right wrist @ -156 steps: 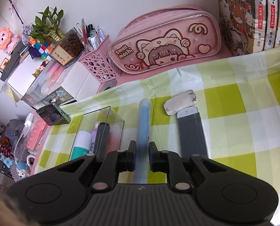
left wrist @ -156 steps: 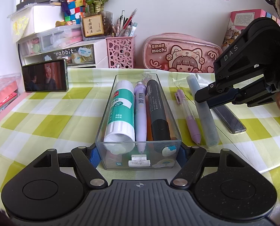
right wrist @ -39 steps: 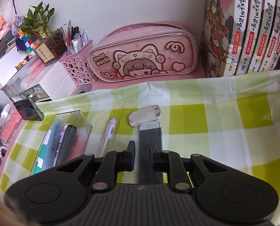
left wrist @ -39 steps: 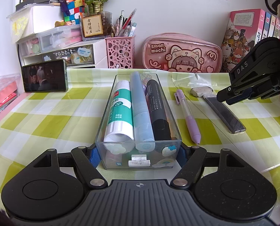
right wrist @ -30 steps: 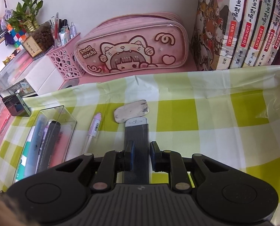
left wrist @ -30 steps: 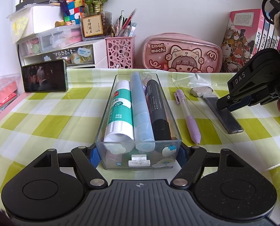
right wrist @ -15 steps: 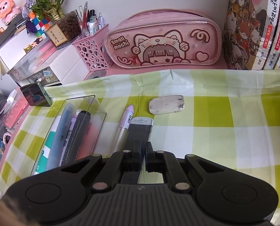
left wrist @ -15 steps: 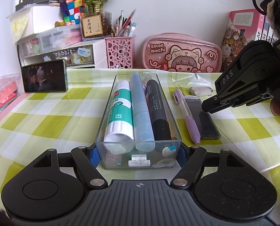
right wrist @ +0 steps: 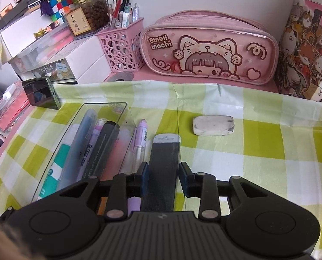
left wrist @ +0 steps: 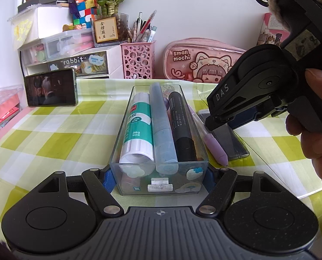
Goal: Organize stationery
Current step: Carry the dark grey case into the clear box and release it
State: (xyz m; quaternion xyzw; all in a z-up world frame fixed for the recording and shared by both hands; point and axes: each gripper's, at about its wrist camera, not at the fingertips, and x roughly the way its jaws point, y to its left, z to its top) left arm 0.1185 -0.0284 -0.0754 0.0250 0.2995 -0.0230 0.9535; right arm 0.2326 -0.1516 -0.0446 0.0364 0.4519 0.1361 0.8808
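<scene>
Two hand-held grippers: my left (left wrist: 158,174) clamps the clear tray (left wrist: 158,166) steady; my right (right wrist: 163,176), jaws just widened, straddles the dark ruler (right wrist: 164,164) ungripped.

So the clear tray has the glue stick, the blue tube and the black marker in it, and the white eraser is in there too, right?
Not quite. The right wrist view shows the white eraser lying on the checked tablecloth, outside the clear tray. The glue stick, blue tube and black marker are inside.
</scene>
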